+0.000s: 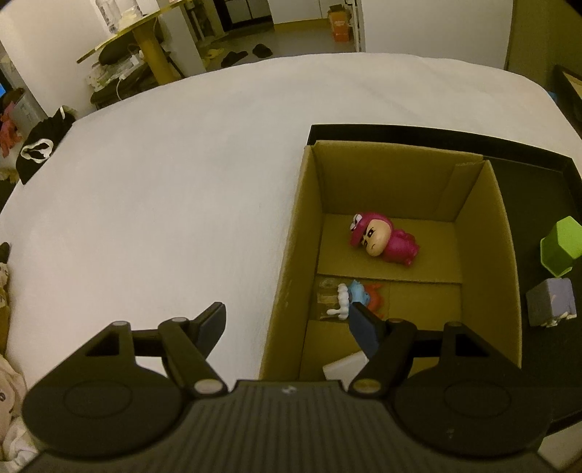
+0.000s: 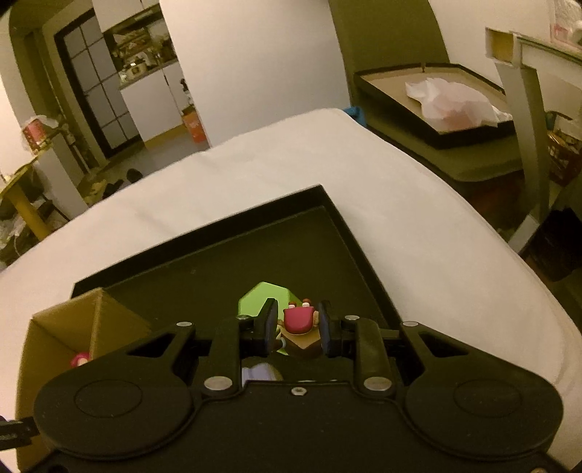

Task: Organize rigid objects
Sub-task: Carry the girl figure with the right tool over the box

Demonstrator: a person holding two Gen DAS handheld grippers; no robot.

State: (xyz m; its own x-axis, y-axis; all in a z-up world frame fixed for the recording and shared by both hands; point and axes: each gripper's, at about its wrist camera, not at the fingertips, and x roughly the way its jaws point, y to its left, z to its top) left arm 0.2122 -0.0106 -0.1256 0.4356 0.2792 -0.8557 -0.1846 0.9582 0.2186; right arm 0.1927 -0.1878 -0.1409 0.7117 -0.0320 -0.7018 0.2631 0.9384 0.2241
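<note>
An open cardboard box (image 1: pixel 291 254) stands in a black tray (image 1: pixel 538 189) on a white bed. In the box lie a pink figurine (image 1: pixel 382 242) and a blue and orange toy (image 1: pixel 358 296). My left gripper (image 1: pixel 287 324) is open and empty, straddling the box's left wall. A green block (image 1: pixel 562 245) and a grey-purple cube (image 1: pixel 551 302) sit in the tray right of the box. My right gripper (image 2: pixel 296 322) is shut on a small brown figurine with a red top (image 2: pixel 299 325), held above the tray (image 2: pixel 218 262) near the green block (image 2: pixel 256 300).
The white bed (image 1: pixel 163 189) spreads left and behind the tray. A white object (image 1: pixel 343 365) lies at the box's near end. A second tray with white paper (image 2: pixel 447 98) stands beyond the bed on the right. Clutter and a table (image 1: pixel 145 32) lie at the far left.
</note>
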